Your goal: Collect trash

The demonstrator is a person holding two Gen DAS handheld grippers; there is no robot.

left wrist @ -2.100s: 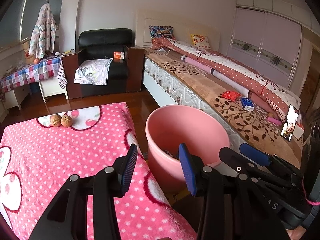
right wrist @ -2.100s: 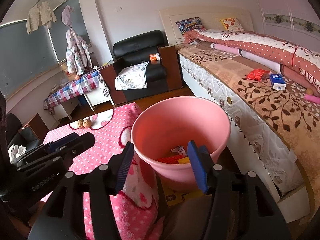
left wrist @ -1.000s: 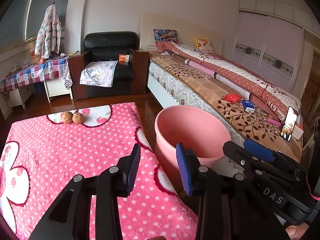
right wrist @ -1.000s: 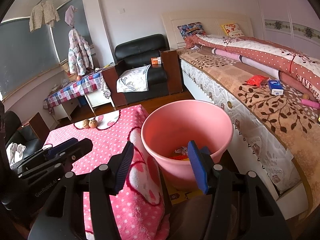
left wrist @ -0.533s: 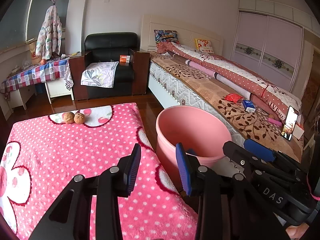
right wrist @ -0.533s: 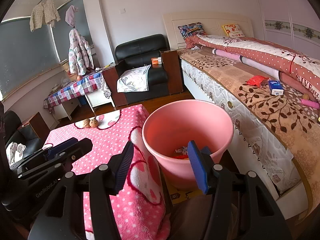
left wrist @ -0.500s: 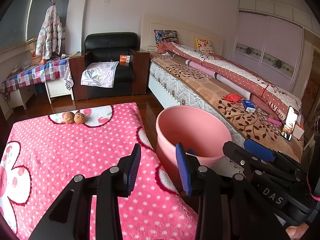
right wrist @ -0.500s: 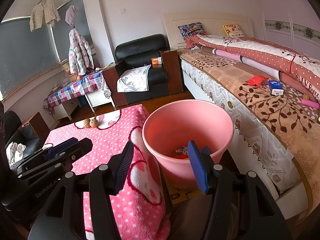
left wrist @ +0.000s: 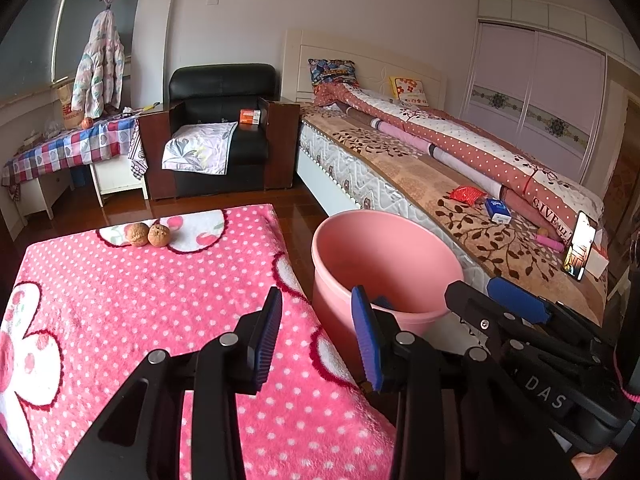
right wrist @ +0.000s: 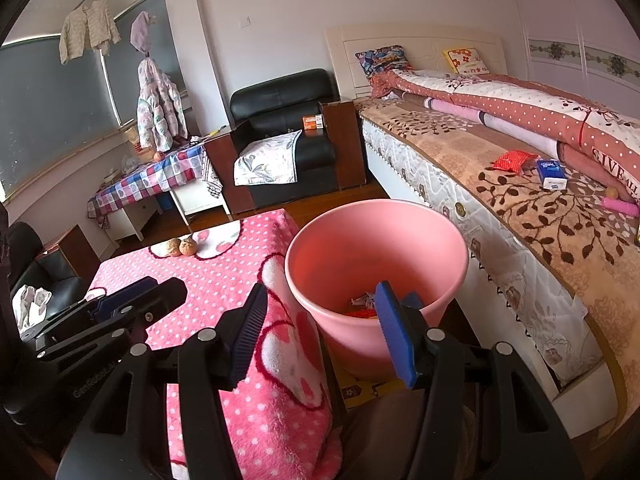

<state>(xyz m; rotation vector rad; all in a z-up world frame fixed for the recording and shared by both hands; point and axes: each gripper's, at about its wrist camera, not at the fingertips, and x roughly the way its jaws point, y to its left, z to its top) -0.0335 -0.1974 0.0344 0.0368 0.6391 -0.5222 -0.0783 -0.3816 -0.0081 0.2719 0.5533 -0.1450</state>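
Note:
A pink bucket (left wrist: 384, 256) (right wrist: 376, 248) stands on the floor between the pink dotted table (left wrist: 140, 300) (right wrist: 224, 280) and the bed, with several bits of trash (right wrist: 362, 306) in its bottom. Two walnuts (left wrist: 149, 234) (right wrist: 181, 247) lie at the table's far edge. My left gripper (left wrist: 316, 336) is open and empty above the table's near right edge. My right gripper (right wrist: 320, 330) is open and empty, just in front of the bucket's near rim. A red wrapper (left wrist: 466, 193) (right wrist: 514, 159) and a blue and white packet (left wrist: 497, 211) (right wrist: 551, 173) lie on the bed.
The bed (left wrist: 420, 176) (right wrist: 520, 216) runs along the right, with a rolled quilt, a phone (left wrist: 580, 246) and a pink item (right wrist: 620, 205) on it. A black armchair (left wrist: 220, 128) (right wrist: 288, 136) and a table with checked cloth (left wrist: 68, 148) stand at the back.
Both grippers have drawn back a little from the bucket and risen; the left view now takes in more of the table. Both stay open and empty.

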